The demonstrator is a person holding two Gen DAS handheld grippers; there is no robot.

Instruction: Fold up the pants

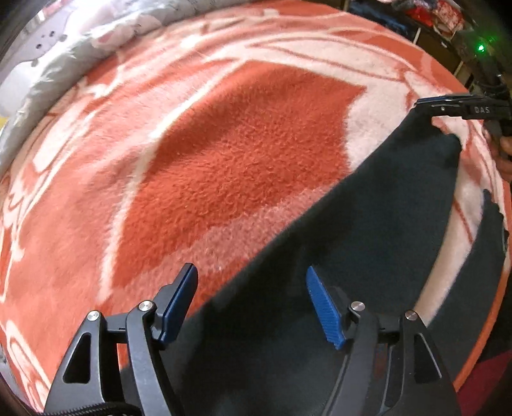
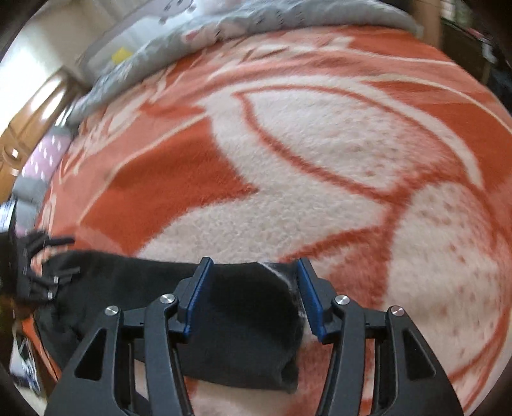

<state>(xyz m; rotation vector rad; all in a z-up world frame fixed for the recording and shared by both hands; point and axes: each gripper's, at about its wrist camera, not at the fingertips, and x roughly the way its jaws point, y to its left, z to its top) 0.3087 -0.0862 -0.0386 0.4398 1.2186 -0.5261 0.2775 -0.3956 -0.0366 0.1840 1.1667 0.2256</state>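
Both claws spread: left gripper [image 1: 251, 302] and right gripper [image 2: 254, 296] over dark pants [image 1: 368, 230] on orange-white blanket [image 1: 224, 144]. Grey quilt [image 2: 256, 19] bunched along frame top.

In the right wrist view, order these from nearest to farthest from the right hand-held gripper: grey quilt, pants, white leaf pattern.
1. Pants, between the right hand-held gripper fingers.
2. White leaf pattern, ahead, mid-blanket.
3. Grey quilt, far edge, top.

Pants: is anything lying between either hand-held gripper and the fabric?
Nothing visible. The pants lie bare on the blanket, directly under the open left hand-held gripper and open right hand-held gripper.
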